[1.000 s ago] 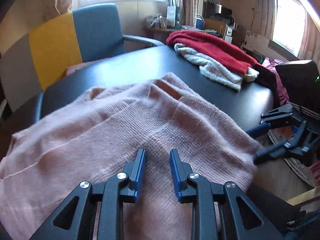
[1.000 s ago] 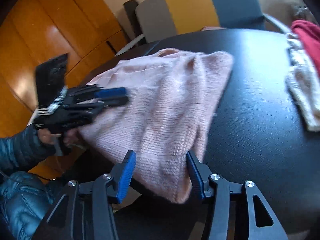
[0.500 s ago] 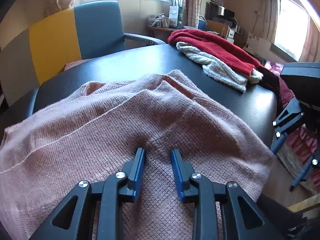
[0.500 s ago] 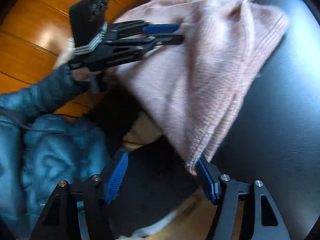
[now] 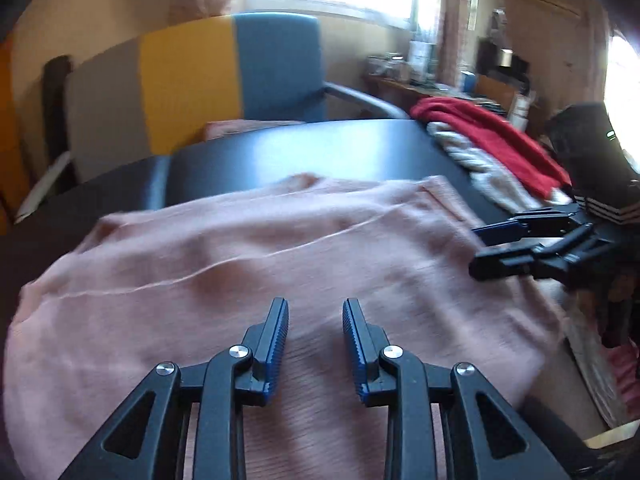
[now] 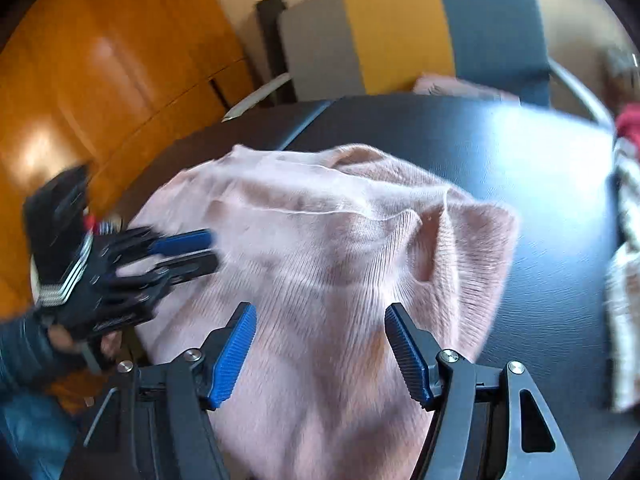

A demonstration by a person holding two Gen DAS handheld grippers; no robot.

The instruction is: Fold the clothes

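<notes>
Now both claws gape over the pink sweater [image 5: 248, 264] — left claw [image 5: 315, 312] narrow, right claw [image 6: 320, 316] wide.

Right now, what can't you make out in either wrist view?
- Pink sweater: near hem runs below the frame edge in both views; the knit is motion-blurred.
- Left tongs in the right wrist view: smeared by motion, so contact with the sweater is unclear.
- Right tongs in the left wrist view: body cut off by the right edge.
- Red and white clothes: blurred, partly behind the right tongs' housing; count unclear.
</notes>
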